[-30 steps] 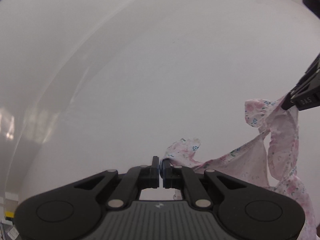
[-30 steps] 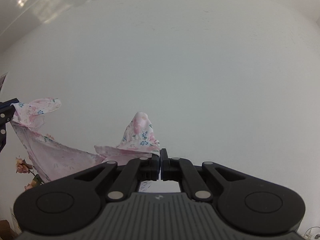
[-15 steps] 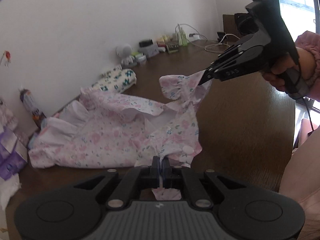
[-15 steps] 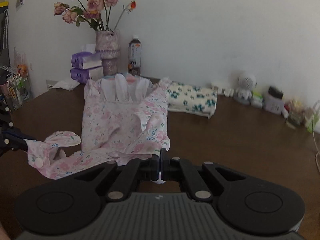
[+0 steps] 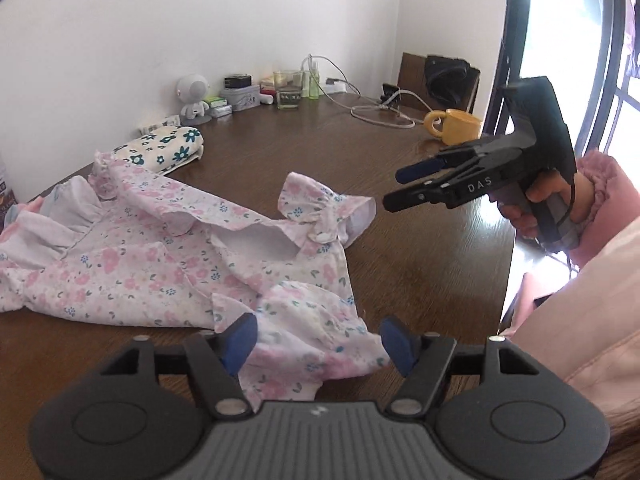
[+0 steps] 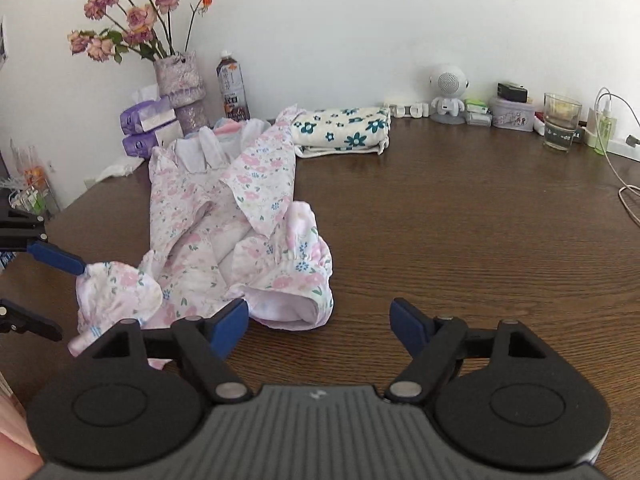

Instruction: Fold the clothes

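A pink floral garment (image 5: 168, 264) is spread lengthwise on the dark wooden tabletop (image 5: 420, 248), its frilled white hem lying toward the wall and its sleeves toward the near edge. The left claw (image 5: 318, 340) is held wide apart, its blue pads on either side of the nearest ruffled sleeve, with cloth lying between them but nothing pinched. The right claw (image 6: 320, 322) is likewise spread, hovering just above the tabletop; its left pad sits just beside the other gathered sleeve (image 6: 296, 280), and whether it touches the cloth cannot be told. In the left wrist view the right claw (image 5: 412, 184) is seen from the side, gripped by a hand (image 5: 536, 208) in a pink cuffed sleeve (image 5: 600, 184), its tips near the sleeve end but apart from it.

A folded white cloth with blue flowers (image 6: 344, 130) is set behind the garment, near the wall. A vase of dried roses (image 6: 180, 80), a bottle (image 6: 232, 86) and purple tissue packs (image 6: 148, 120) are stood at the far left. A small white robot figure (image 6: 448, 92), a tin (image 6: 512, 114), a glass (image 6: 560, 126) and a cable (image 5: 380, 114) are lined along the wall, and a yellow mug (image 5: 456, 126) is placed near the window side.
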Demonstrator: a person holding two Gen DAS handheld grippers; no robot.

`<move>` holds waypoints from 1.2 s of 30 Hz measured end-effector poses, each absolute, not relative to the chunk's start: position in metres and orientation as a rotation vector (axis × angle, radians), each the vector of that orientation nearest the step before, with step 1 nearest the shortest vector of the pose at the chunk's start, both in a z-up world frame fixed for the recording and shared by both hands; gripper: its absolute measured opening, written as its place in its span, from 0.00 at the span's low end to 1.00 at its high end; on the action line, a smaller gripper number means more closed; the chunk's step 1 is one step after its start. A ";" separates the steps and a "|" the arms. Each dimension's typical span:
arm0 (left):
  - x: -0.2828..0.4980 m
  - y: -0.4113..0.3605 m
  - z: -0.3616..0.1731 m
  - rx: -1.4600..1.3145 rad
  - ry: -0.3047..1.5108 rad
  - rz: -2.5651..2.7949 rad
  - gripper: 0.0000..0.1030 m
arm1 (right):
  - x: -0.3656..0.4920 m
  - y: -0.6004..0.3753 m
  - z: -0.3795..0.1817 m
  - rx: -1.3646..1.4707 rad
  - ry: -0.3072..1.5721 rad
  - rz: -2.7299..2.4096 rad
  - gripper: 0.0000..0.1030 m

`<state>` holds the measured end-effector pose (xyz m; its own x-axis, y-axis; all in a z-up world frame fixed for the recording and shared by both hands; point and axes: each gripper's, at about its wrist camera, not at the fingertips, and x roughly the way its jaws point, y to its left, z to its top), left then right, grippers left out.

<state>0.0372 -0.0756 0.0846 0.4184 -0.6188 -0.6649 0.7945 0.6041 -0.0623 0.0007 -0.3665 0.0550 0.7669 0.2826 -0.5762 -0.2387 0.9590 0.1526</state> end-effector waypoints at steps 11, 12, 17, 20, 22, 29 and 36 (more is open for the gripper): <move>0.092 -0.066 0.081 0.256 0.694 -0.683 0.69 | 0.008 -0.311 0.055 -0.036 0.613 0.394 0.68; 0.099 -0.067 0.078 0.272 0.685 -0.666 0.69 | 0.011 -0.304 0.052 -0.047 0.628 0.403 0.68; 0.140 -0.057 0.069 0.304 0.659 -0.552 0.68 | 0.016 -0.285 0.041 -0.101 0.632 0.367 0.64; 0.175 -0.050 0.064 0.326 0.663 -0.492 0.68 | 0.020 -0.275 0.038 -0.148 0.610 0.341 0.59; 0.199 -0.048 0.057 0.375 0.667 -0.443 0.68 | 0.027 -0.268 0.034 -0.174 0.624 0.346 0.59; 0.261 -0.032 0.025 0.409 0.735 -0.360 0.68 | 0.045 -0.261 0.021 -0.176 0.687 0.339 0.57; 0.264 -0.024 0.021 0.380 0.740 -0.469 0.18 | 0.056 -0.263 0.012 -0.165 0.741 0.334 0.31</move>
